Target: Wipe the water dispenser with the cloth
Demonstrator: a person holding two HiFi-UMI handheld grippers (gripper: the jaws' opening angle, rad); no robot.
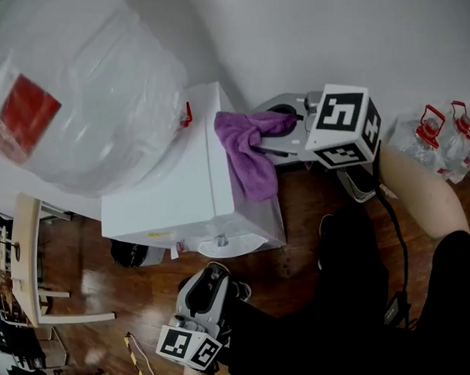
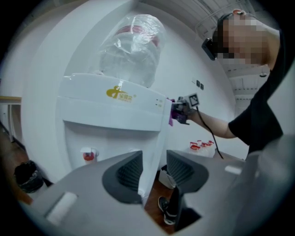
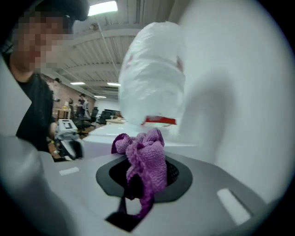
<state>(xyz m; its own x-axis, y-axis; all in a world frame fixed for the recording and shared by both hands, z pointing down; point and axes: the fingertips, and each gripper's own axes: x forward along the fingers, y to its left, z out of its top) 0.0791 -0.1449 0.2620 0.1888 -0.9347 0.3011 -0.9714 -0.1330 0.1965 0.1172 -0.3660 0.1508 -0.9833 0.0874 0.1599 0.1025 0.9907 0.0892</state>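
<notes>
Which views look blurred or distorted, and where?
Head view: the bottle near the lens is soft, the purple cloth sharp. Left gripper view: fisheye curves the water dispenser, corners dark. Right gripper view: soft overall, bottle washed out.

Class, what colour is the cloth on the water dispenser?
Purple; the cloth shows best in the head view, draped over the white water dispenser.

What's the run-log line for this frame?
phase: wipe | right gripper: shut on purple cloth | cloth: against water dispenser top edge | left gripper: open, empty, facing dispenser front
</notes>
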